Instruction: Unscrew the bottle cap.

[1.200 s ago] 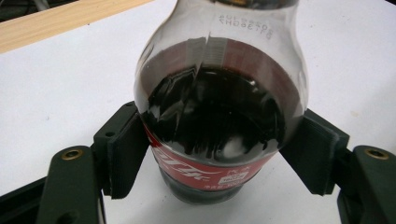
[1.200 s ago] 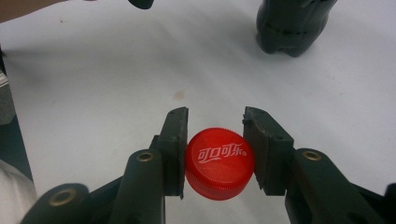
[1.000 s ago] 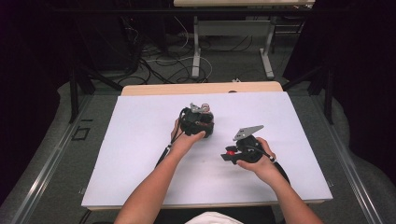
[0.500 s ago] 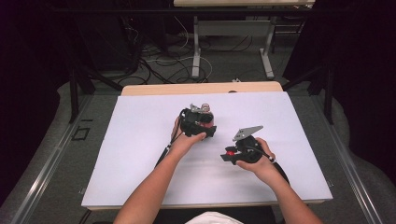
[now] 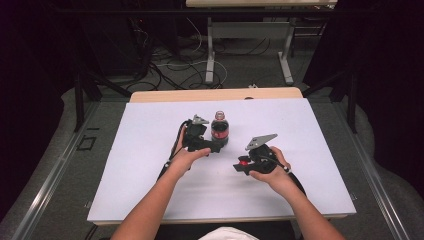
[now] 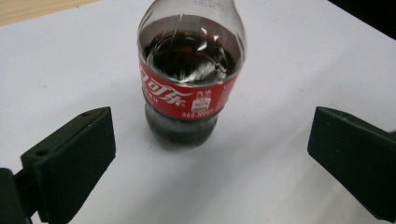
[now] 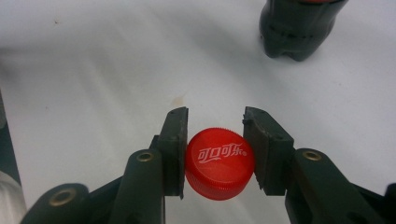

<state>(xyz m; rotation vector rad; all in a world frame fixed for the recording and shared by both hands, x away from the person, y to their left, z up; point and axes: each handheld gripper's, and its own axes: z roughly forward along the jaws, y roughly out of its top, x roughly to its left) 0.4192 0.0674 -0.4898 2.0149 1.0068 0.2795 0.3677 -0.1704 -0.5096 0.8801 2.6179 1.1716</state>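
A small cola bottle [image 5: 219, 131] with a red label stands upright on the white table [image 5: 130, 165]. In the left gripper view the bottle [image 6: 191, 84] stands just beyond my two jaws, apart from both. My left gripper [image 5: 214, 146] [image 6: 210, 128] is open wide, close to the bottle's near left side. My right gripper [image 5: 241, 165] [image 7: 216, 140] is shut on a red screw cap [image 7: 219, 163] with white lettering, held a little above the table, in front of and to the right of the bottle [image 7: 299, 28]. The cap [image 5: 243, 162] shows as a red dot at the jaws.
The white table's far edge meets a strip of bare wood [image 5: 215, 94]. Beyond it are table legs [image 5: 210, 50] and cables [image 5: 165, 60] on the floor. A metal rail [image 5: 55, 175] runs along the left side.
My left gripper has drawn back to the left off the bottle, which now stands free and in plain view. The right gripper has kept still with the cap.
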